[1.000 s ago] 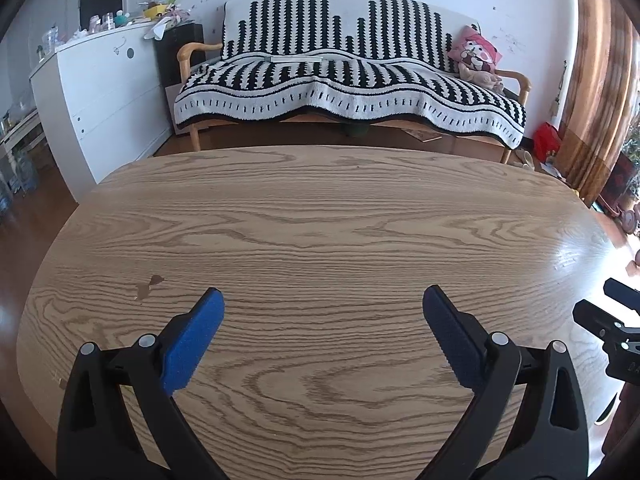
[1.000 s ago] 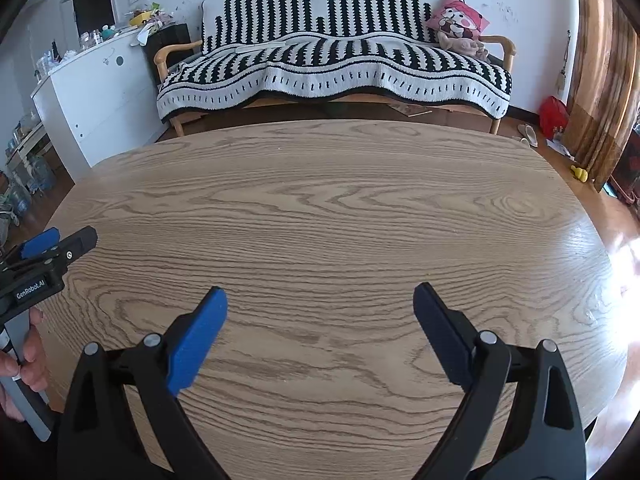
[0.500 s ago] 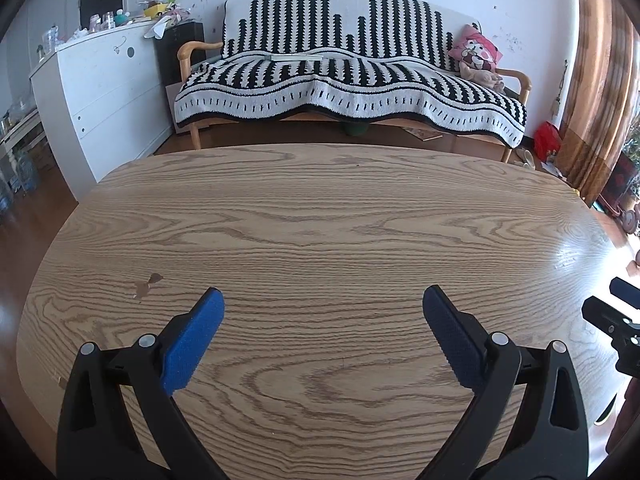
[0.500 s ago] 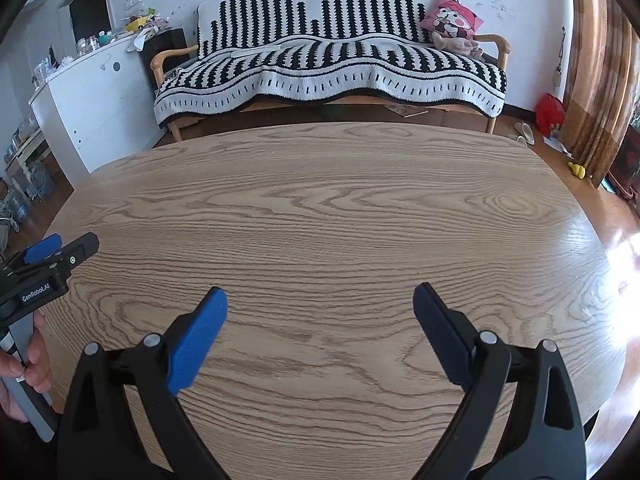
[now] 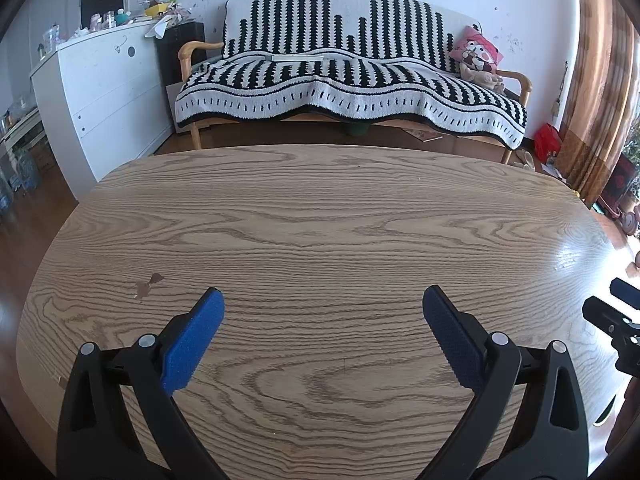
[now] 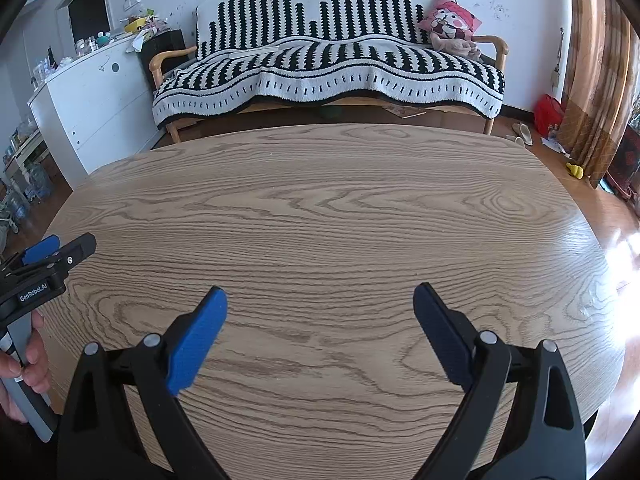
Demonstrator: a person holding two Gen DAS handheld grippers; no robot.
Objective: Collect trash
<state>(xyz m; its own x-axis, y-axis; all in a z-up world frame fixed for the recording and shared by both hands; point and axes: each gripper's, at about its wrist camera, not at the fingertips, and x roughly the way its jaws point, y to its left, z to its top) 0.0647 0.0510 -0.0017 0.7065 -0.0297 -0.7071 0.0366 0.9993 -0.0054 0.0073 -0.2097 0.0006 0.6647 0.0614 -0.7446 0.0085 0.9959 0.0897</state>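
My left gripper (image 5: 322,298) is open and empty, held low over the near part of an oval wooden table (image 5: 320,216). My right gripper (image 6: 320,296) is open and empty over the same table (image 6: 320,208). The left gripper also shows at the left edge of the right wrist view (image 6: 44,264), and the right gripper shows at the right edge of the left wrist view (image 5: 612,312). No trash shows on the table top. A small brown stain (image 5: 148,284) marks the wood ahead of the left gripper.
A sofa with a black and white striped blanket (image 5: 344,76) stands beyond the table's far edge, with a pink cushion (image 5: 476,52) on it. A white cabinet (image 5: 100,92) with clutter on top stands far left. A curtain (image 5: 600,80) hangs at the right, with small items on the floor below it.
Both grippers stay open. The right gripper has drifted slightly rightwards; the left gripper is nearly still.
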